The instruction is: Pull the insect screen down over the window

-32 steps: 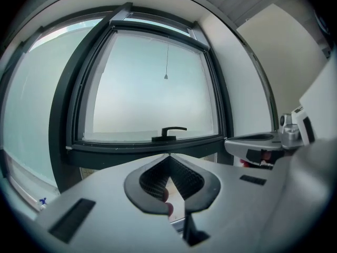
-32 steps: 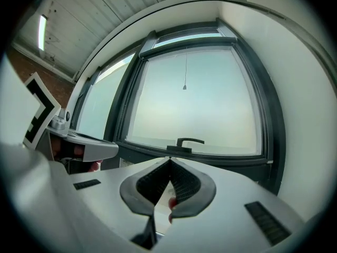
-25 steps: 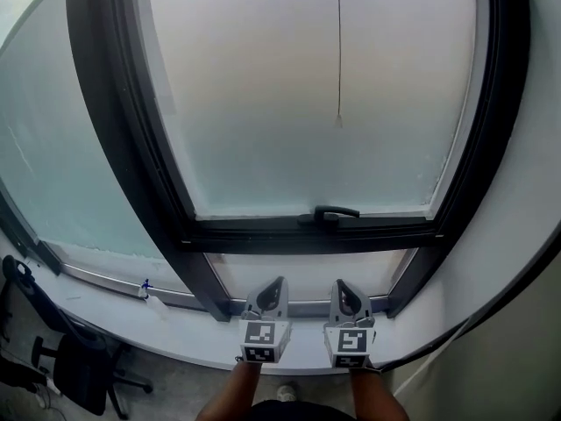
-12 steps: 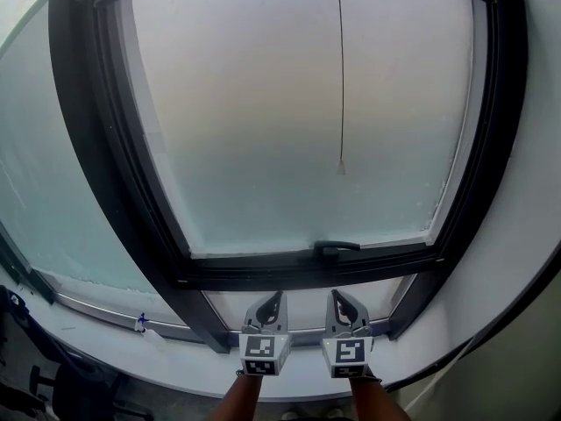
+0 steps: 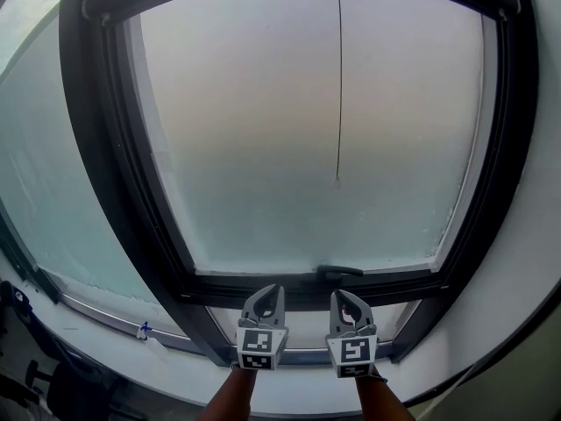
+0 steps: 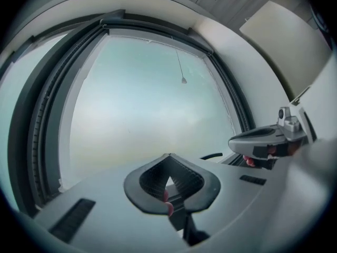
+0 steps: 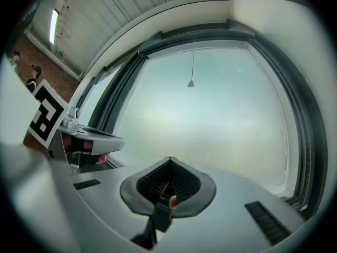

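pull cord (image 5: 339,77) hangs vertical before the window (image 5: 245,147), tip down

the window (image 5: 263,147) is tall, set in a thick dark frame (image 5: 114,174), its pane pale and hazy from top to bottom. a dark bar (image 5: 131,3) runs across the head of the frame. from there a thin pull cord (image 5: 339,77) hangs straight down right of centre, ending in a small toggle (image 5: 337,180) about halfway down the pane. a black handle (image 5: 340,271) lies level on the bottom rail.
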A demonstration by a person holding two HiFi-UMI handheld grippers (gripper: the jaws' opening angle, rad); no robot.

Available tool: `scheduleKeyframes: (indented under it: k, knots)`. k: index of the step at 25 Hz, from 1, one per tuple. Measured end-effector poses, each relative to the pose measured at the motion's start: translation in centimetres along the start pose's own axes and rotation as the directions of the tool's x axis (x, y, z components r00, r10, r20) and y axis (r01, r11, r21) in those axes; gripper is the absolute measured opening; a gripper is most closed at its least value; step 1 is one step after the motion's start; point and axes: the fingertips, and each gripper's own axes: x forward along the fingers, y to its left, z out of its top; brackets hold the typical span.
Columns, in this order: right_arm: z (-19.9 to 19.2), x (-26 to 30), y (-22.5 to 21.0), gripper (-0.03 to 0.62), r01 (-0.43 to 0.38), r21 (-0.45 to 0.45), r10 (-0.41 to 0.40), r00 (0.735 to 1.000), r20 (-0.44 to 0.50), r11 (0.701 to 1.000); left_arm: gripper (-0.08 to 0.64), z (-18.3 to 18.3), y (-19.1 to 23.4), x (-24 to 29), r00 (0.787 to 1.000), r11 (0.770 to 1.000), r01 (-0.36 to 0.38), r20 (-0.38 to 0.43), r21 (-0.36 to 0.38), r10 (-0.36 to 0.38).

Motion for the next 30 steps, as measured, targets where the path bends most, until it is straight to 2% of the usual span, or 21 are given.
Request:
scheduleKeyframes:
  k: [3,8,10,15,23,30]
  knots:
    - [1.0,0.7,-0.9,0.003,0.002,-0.039,-0.001,1.0,0.024,0.999,0.0,1.7,0.2,1.0,0.999,1.0,0.016,0.051,-0.001,-0.016]
    - [3.3,1.9,-3.4,0.003,0.063,-0.074,-0.059,0.997,0.048,0.995,0.0,4.3,0.7,2.7,0.994,0.999,-0.039,0.101,0.01,0.038]
    - [4.6,2.6,-4.5,0.003,0.075,-0.104,-0.064,0.993,0.102,0.992,0.0,5.2,1.0,3.1,0.992,0.999,-0.045,0.117,0.029,0.042]
    - [8.7,3.6,-8.1,0.003,0.118,-0.111,-0.093,0.974,0.206,0.987,0.0,9.0,2.7,4.3,0.981,0.995,-0.074,0.182,0.064,0.061]
    - [16.6,5.6,-10.3,0.003,0.16,-0.144,-0.104,0.935,0.34,0.976,0.0,17.2,6.7,5.6,0.939,0.982,-0.166,0.318,0.086,0.131]
    - [23.0,6.2,-11.9,0.003,0.236,-0.273,-0.1,0.896,0.432,0.933,0.0,23.6,8.0,6.4,0.906,0.958,-0.226,0.401,0.18,0.138]
